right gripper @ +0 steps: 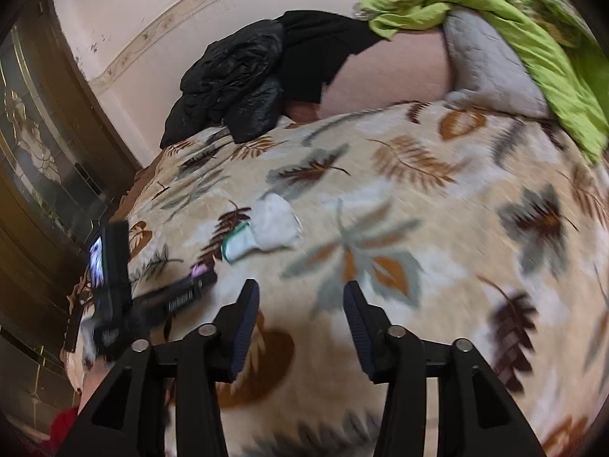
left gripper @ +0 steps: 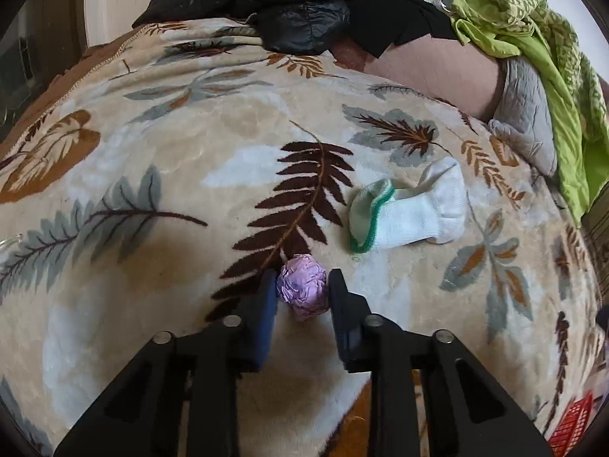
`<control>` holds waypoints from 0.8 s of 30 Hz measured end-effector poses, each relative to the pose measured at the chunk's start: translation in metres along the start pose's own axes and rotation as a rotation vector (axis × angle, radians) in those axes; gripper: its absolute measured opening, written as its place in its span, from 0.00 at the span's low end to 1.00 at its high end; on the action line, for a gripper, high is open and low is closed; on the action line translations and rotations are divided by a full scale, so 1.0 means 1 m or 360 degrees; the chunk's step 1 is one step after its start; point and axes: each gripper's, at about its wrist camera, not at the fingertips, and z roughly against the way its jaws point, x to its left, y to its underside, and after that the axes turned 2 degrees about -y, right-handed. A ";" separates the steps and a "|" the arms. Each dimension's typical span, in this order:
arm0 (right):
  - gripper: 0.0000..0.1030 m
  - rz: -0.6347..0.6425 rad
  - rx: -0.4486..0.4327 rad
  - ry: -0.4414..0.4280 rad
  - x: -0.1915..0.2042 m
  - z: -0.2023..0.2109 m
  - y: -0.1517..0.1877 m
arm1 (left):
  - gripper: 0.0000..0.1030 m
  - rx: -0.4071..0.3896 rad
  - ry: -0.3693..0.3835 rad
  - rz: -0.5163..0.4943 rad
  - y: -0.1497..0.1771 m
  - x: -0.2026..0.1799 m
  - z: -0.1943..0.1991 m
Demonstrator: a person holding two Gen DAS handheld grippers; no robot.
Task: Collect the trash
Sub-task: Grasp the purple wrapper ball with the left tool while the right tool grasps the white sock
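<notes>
A crumpled purple paper ball [left gripper: 302, 289] lies on the leaf-patterned blanket [left gripper: 190, 144]. My left gripper [left gripper: 303, 280] is shut on it, one pad pressing each side. To its upper right lies a white sock with a green-edged cuff [left gripper: 411, 209]. The blurred right wrist view shows my right gripper [right gripper: 300, 289] open above the blanket [right gripper: 437, 198] with nothing between its fingers. At its left that view has the left gripper [right gripper: 203, 276] with the purple ball [right gripper: 198, 267] at its tip, and the sock [right gripper: 266, 224] beyond.
A black jacket [left gripper: 300, 3] is heaped at the far edge of the bed. Green cloth [left gripper: 533, 38] drapes over a grey pillow [left gripper: 525, 114] at the right. A red basket [left gripper: 571, 422] shows at the lower right. A dark wooden glazed door [right gripper: 45, 152] stands left of the bed.
</notes>
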 end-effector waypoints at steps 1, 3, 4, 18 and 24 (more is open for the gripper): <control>0.61 0.0016 0.0008 -0.0009 0.003 -0.012 -0.007 | 0.24 -0.0008 0.0002 0.0000 0.001 0.001 0.002; 0.63 0.0048 0.0015 -0.0024 0.009 -0.033 -0.017 | 0.24 -0.0025 0.0012 0.0008 0.001 0.003 0.005; 0.63 0.0073 0.0028 -0.0006 0.012 -0.047 -0.022 | 0.24 -0.0034 0.0009 0.0006 -0.001 0.004 0.007; 0.56 0.0146 0.0184 0.0091 0.024 -0.164 -0.037 | 0.24 -0.0087 -0.0034 0.0024 -0.006 0.023 0.019; 0.28 0.0151 0.0111 0.0090 0.022 -0.136 -0.021 | 0.24 -0.0105 -0.0031 0.0003 -0.005 0.018 0.023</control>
